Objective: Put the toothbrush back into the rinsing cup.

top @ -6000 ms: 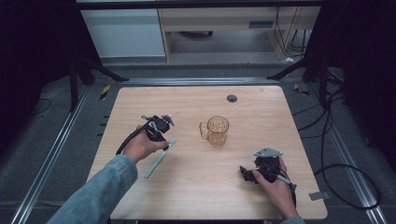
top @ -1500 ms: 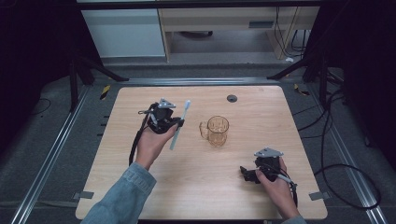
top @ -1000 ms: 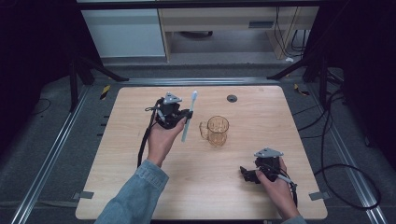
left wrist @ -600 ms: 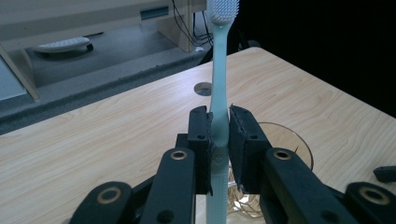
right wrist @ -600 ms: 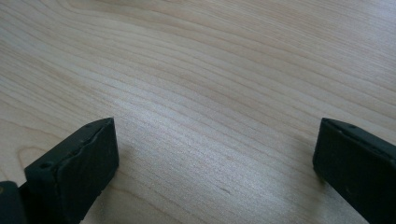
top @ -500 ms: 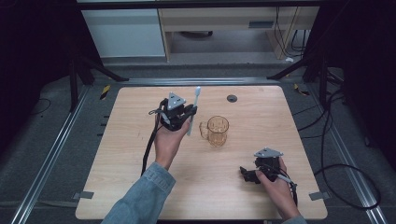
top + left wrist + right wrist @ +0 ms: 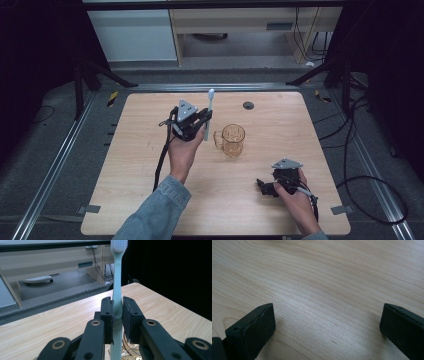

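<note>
Leftmost, the left gripper [image 7: 200, 121] is clamped on a pale toothbrush [image 7: 208, 114], held upright with its bristle head up, toward the table's [image 7: 125, 190] far edge. Just right stands an amber glass mug [image 7: 233, 140]. Near the front right corner, the right gripper [image 7: 265, 186] rests with jaws wide apart, empty.

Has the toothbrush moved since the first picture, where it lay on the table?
Yes. The left gripper has lifted the toothbrush off the table and carried it toward the far edge; it now stands upright left of the amber mug.
</note>
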Action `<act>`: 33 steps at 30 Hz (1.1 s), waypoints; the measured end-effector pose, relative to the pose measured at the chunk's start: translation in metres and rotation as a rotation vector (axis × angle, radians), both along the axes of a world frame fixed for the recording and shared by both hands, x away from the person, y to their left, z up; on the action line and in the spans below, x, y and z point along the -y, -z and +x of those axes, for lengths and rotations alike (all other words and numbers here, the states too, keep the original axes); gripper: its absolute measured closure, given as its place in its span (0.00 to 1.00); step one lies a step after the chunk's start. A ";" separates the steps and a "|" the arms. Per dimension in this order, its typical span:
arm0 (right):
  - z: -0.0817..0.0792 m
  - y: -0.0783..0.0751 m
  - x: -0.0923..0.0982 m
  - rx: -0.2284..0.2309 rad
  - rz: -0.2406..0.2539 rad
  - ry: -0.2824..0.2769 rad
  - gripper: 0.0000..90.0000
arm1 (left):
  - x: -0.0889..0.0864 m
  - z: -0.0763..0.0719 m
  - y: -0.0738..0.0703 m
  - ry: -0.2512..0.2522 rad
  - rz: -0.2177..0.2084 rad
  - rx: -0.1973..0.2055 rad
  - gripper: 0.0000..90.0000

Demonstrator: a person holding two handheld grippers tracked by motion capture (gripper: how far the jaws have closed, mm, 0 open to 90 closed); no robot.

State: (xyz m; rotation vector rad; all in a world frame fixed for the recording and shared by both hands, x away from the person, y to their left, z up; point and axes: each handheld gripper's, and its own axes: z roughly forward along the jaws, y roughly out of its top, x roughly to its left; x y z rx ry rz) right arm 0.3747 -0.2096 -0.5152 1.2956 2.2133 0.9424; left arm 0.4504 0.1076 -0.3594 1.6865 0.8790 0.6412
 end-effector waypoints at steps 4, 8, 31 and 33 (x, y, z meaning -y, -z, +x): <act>0.000 0.000 0.000 0.000 0.000 0.000 0.01 | 0.000 0.001 0.000 -0.005 -0.010 0.028 0.87; 0.000 0.000 0.000 0.000 0.000 0.000 0.01 | 0.001 0.003 0.001 -0.005 -0.024 0.049 0.87; 0.000 0.000 0.000 -0.002 0.001 0.001 0.01 | 0.006 0.009 0.005 -0.021 -0.127 0.182 0.87; 0.000 0.000 0.000 -0.002 0.001 0.000 0.01 | 0.005 0.008 0.006 -0.023 -0.138 0.189 0.87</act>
